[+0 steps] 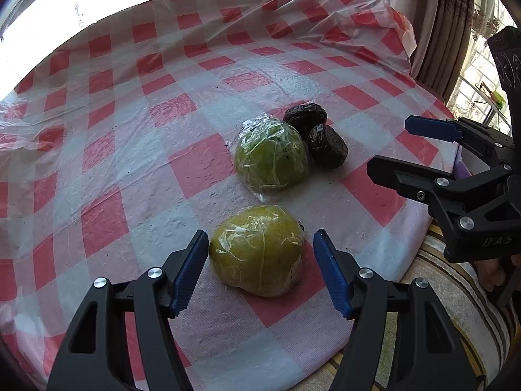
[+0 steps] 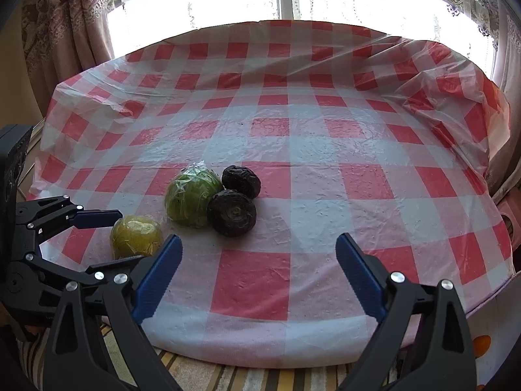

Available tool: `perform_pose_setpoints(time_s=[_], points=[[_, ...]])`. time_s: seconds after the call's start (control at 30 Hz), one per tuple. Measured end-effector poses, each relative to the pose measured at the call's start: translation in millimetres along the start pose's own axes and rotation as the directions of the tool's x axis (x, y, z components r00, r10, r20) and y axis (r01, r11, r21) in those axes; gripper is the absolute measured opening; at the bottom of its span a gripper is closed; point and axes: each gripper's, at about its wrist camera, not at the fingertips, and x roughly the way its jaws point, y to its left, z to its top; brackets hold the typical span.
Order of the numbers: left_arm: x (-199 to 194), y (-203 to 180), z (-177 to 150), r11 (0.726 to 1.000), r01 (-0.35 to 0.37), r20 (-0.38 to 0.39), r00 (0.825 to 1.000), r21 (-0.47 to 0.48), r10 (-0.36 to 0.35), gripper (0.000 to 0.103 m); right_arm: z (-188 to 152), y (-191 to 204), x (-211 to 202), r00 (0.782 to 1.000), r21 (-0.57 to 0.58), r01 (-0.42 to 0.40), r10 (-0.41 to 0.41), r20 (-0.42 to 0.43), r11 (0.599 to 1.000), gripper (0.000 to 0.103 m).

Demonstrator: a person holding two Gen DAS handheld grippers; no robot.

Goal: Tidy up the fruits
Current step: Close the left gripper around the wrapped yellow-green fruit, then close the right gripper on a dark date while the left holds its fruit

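A yellow-green fruit in clear wrap (image 1: 257,251) lies near the table's front edge, between the open fingers of my left gripper (image 1: 260,273), not gripped. It also shows in the right wrist view (image 2: 135,236). Behind it lies a greener wrapped fruit (image 1: 272,156) (image 2: 192,197), touching two dark wrinkled fruits (image 1: 327,146) (image 1: 304,115) (image 2: 232,212) (image 2: 241,181). My right gripper (image 2: 259,270) is open and empty over the front of the table, right of the fruits; it shows at the right in the left wrist view (image 1: 389,148).
The round table has a red-and-white checked cloth (image 2: 293,137) under a clear plastic sheet, crumpled at the far right (image 2: 456,97). Curtains (image 2: 65,32) and a bright window stand behind. A striped cushion (image 1: 439,293) lies below the front edge.
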Motion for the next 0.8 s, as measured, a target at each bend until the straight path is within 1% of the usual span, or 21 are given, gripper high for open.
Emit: perform_pose_setpoints(time_s=[0.13, 0.2, 0.3, 0.43, 0.57, 0.67, 0.73, 0.8], points=[[7, -3, 0, 0.999, -0.023, -0.018, 1.000, 0.029, 0.024, 0.065, 5, 1, 8, 1.000, 0.001, -0.001, 0.001, -0.010, 1.000, 0.095], [5, -2, -1, 0.999, -0.020, -0.015, 1.000, 0.027, 0.021, 0.060, 8, 1, 13, 1.000, 0.002, -0.005, 0.005, -0.020, 1.000, 0.095], [4, -2, -3, 0.999, -0.023, -0.011, 1.000, 0.026, 0.023, 0.060, 12, 2, 22, 0.999, 0.004, -0.003, 0.003, -0.037, 1.000, 0.095], [1, -1, -7, 1.000, -0.021, -0.002, 1.000, 0.005, 0.021, 0.059, 17, 1, 32, 0.998, 0.018, -0.017, 0.018, -0.063, 1.000, 0.088], [-4, 4, -11, 0.999, -0.014, 0.008, 1.000, -0.035, 0.015, 0.059, 20, -3, 41, 0.995, 0.065, -0.056, 0.061, -0.080, 0.996, 0.086], [-6, 8, -13, 0.998, -0.012, 0.013, 1.000, -0.059, 0.013, 0.059, 21, -7, 47, 0.992, 0.097, -0.083, 0.092, -0.091, 0.992, 0.082], [-7, 10, -13, 0.997, -0.015, 0.018, 1.000, -0.074, 0.017, 0.059, 22, -9, 51, 0.989, 0.109, -0.097, 0.108, -0.103, 0.989, 0.076], [-9, 12, -14, 0.996, -0.018, 0.024, 1.000, -0.085, 0.020, 0.059, 22, -9, 53, 0.988, 0.113, -0.100, 0.111, -0.103, 0.989, 0.074]])
